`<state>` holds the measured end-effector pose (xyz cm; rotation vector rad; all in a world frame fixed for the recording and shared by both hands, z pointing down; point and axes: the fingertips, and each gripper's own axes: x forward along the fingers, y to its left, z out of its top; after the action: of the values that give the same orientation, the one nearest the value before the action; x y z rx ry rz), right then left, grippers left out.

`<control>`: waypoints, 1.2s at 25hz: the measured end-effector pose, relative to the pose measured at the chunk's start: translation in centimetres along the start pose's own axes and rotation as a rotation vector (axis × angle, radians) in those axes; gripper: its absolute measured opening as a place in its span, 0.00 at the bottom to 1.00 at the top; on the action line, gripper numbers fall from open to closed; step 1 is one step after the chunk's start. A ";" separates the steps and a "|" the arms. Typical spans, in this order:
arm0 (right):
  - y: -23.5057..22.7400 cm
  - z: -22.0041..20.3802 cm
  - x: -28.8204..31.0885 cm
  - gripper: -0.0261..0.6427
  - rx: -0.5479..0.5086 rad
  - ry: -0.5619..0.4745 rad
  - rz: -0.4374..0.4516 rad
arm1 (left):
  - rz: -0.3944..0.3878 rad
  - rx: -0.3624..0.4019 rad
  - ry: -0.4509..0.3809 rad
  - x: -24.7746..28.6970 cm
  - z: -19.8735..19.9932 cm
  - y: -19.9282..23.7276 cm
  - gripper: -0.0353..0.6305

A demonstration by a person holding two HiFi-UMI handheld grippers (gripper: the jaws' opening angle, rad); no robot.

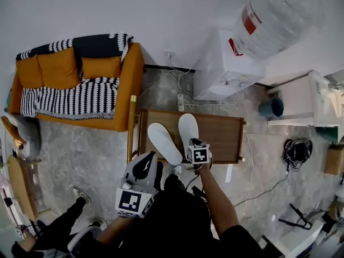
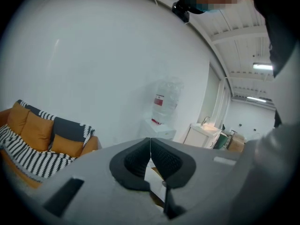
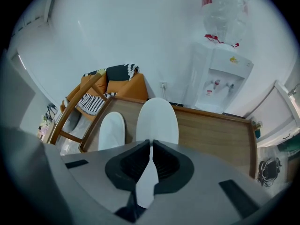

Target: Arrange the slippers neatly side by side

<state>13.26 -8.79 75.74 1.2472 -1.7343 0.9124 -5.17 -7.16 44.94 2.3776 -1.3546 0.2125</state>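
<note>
Fingers (image 2: pixel 135 162) of the left gripper (image 2: pixel 150 144) are sitting pressed together, gripping nothing, and hanging by the near-left edge of the wooden surface (image 1: pixel 220 136). On it, the left slipper (image 1: pixel 164 143) is lying slanted, its far end leaning left, beside the right slipper (image 1: pixel 188 129), which is pointing straight away. The right gripper (image 3: pixel 151 149) is pinching that slipper's near end, its fingers almost closed on it.
</note>
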 end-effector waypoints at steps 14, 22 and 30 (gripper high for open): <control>-5.6 -2.6 -3.6 0.08 0.159 -0.051 -0.061 | -0.092 0.034 0.008 0.9 0.2 -4.3 0.08; -8.6 -4.0 -4.1 0.08 0.221 -0.056 -0.091 | -0.121 0.039 0.018 1.5 0.0 -5.9 0.08; -10.9 -4.9 -3.3 0.08 0.250 -0.044 -0.116 | -0.124 0.045 0.034 1.8 -0.3 -6.7 0.08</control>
<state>25.37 -5.94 75.95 1.5234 -1.5986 1.0641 1.51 -5.41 44.06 2.4734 -1.1947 0.2500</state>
